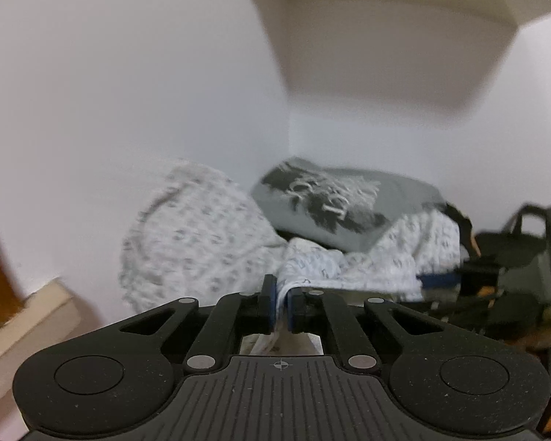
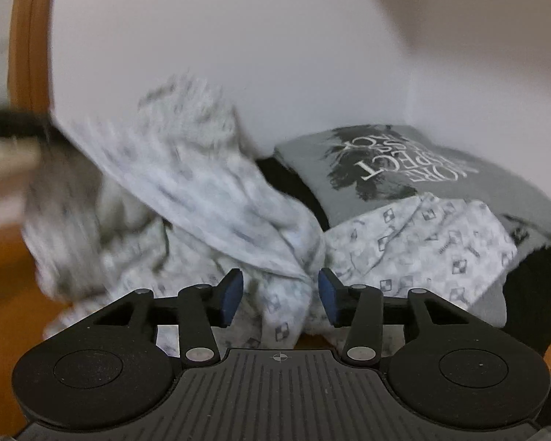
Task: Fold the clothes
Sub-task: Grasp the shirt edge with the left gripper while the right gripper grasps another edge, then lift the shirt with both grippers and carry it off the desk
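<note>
The left gripper [image 1: 281, 303] is clamped on an edge of the white patterned garment [image 1: 202, 228]; the right gripper [image 2: 281, 299] stands half open around a bunched fold, not pinching it. Beyond both lies a grey printed shirt [image 2: 404, 180], seemingly folded already. The patterned garment remains crumpled, folding barely begun.
</note>
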Tool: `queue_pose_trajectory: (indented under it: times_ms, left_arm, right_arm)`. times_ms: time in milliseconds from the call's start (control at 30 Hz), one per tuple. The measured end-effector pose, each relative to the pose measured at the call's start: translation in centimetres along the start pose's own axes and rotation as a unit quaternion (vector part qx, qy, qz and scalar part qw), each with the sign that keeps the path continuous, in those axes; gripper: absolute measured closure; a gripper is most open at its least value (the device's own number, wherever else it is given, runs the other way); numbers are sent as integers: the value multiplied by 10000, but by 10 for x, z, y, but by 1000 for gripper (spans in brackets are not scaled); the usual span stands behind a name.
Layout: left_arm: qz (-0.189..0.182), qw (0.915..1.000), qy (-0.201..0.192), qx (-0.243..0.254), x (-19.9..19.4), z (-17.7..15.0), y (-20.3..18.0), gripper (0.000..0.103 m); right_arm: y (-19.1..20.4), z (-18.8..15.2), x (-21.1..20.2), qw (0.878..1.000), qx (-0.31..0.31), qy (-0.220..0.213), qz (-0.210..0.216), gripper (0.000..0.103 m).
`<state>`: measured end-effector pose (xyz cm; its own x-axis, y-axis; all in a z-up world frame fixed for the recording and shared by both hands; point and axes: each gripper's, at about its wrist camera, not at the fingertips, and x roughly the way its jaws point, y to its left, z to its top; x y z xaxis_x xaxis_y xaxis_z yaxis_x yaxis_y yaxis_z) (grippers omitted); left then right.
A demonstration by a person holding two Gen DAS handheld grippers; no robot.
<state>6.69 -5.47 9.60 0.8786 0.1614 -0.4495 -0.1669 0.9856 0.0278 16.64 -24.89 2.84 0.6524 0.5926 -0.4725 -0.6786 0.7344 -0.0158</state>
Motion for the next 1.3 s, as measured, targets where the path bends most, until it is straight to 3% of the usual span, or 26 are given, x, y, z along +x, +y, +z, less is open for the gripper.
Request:
queue_pose_trajectory:
  times_ms: [67, 100, 167, 367, 533, 667, 933, 1067, 1300]
  left_arm:
    - [41, 9999, -84, -136, -10, 2, 11, 98]
    - [58, 9997, -130, -211, -15, 2, 16, 98]
    - [67, 9994, -188, -290, -26, 5, 24, 98]
    - [290, 9963, -710, -390, -85, 25, 38, 98]
    - [442, 9888, -1376, -378, -165, 56, 41, 99]
    - [592, 9799, -1874, -332, -237, 78, 40, 99]
    - [1029, 9633, -2473, -167, -351, 125, 25, 99]
    - [1337, 9485, -2870, -16, -415, 161, 16, 99]
    - [1830, 9208, -3434, 265, -506, 227, -11, 99]
  right_arm:
    - [0, 1, 6, 9998, 149, 117, 31, 76]
    - [0, 1, 8, 9996, 231, 175, 50, 80]
    - [1, 8, 3, 9996, 276, 52, 103, 96]
    - [16, 63, -59, 9962, -10, -867, 96, 98]
    - [46, 124, -134, 9829, -606, -1737, -3, 100]
    - [80, 168, -205, 9629, -1133, -2448, -41, 100]
    - [127, 244, -313, 9302, -1641, -3283, -110, 100]
    - [145, 269, -369, 9111, -1788, -3712, -106, 100]
    - [165, 307, -474, 8634, -1911, -4667, -158, 100]
